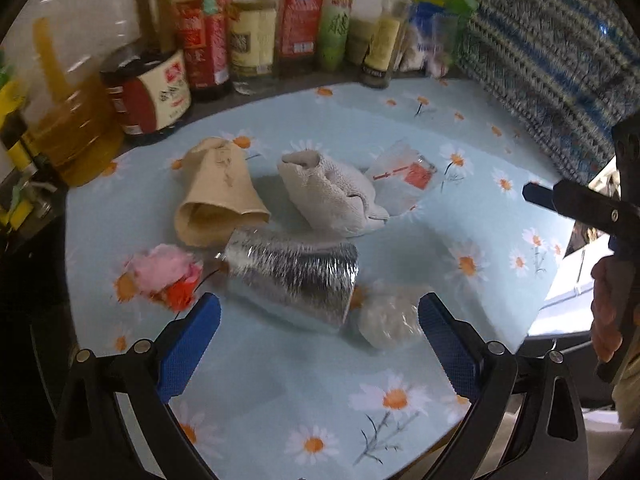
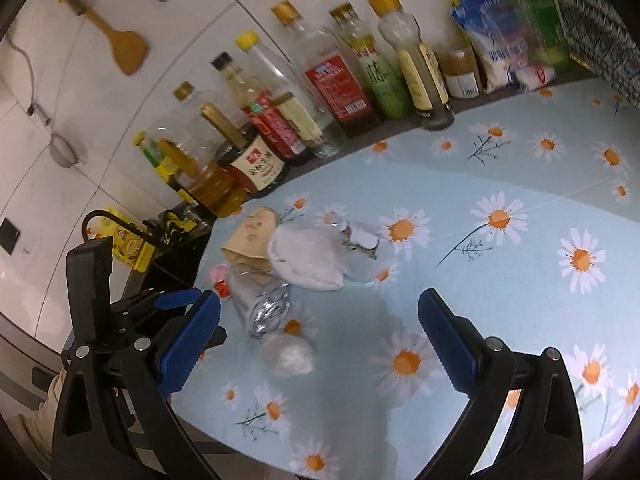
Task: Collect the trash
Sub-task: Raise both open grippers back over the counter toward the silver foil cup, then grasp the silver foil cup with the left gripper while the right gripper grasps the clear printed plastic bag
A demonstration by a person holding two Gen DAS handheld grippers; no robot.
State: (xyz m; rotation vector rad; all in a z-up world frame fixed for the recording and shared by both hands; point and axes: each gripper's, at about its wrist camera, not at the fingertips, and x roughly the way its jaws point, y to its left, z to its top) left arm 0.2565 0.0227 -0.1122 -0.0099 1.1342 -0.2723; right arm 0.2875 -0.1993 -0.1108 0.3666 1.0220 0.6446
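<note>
Foil wrapper (image 1: 292,280) before left hand-held gripper (image 1: 320,344)

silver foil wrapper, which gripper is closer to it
Left. The left gripper is open just short of the silver foil wrapper, which lies almost between its fingers. The right gripper is open farther off, to the wrapper's right.

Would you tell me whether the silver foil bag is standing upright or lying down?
Lying down: the silver foil bag rests on its side on the daisy tablecloth, open end facing right.
</note>
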